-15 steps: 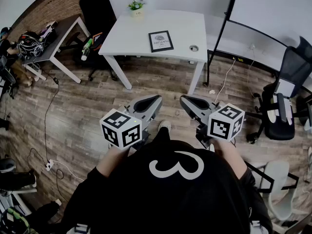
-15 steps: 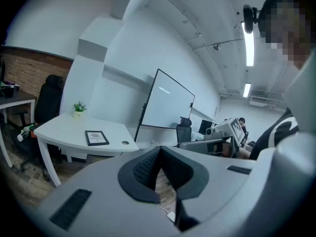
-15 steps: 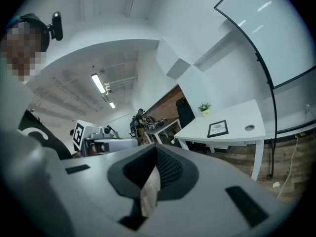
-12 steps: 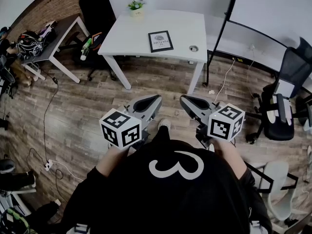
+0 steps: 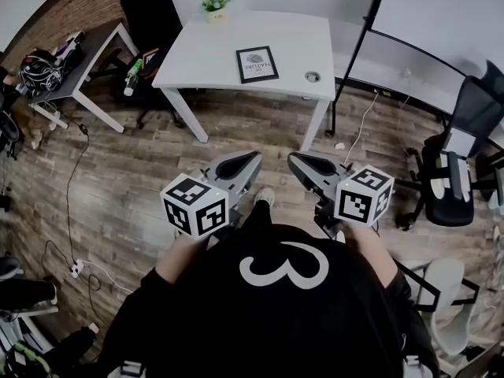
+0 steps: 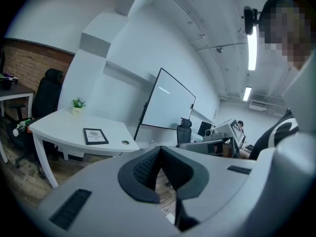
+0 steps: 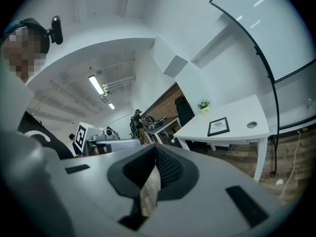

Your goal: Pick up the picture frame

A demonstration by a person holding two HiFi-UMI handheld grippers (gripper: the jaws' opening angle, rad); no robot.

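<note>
**Desk:** What's the setting?

**Photographer:** An office with a plank floor (image 5: pixel 118 179). A whiteboard (image 5: pixel 449 14) stands ahead and to the right of the right tool (image 5: pixel 303 165), with a black chair (image 5: pixel 461 124) off to that same side.

**Desk:** And the surface?

**Photographer:** A white surface (image 5: pixel 205 53), nearly bare, stands well ahead of the left tool (image 5: pixel 244 164) and the right one, across open floor.

**Desk:** How are the tools carried?

**Photographer:** Side by side at the person's (image 5: pixel 283 305) waist, pointing roughly level toward the surface. Each has its jaws pressed together with nothing between them. It looks like a carrying pose: the person seems too far off to reach anything, so there is no reason yet to part the jaws.

**Desk:** Where is the frame?

**Photographer:** The frame (image 5: pixel 257 64) appears to lie flat near the middle of the surface, straight ahead of the gap between the tools and well apart from both. Lying flat, it will probably have to be taken by an edge.

**Desk:** Anything crowding it?

**Photographer:** No. A small plant (image 5: pixel 215 5) sits at the far edge, beyond the frame, and a cable hole (image 5: pixel 313 76) lies to the frame's right. Both are clear of it.
</note>
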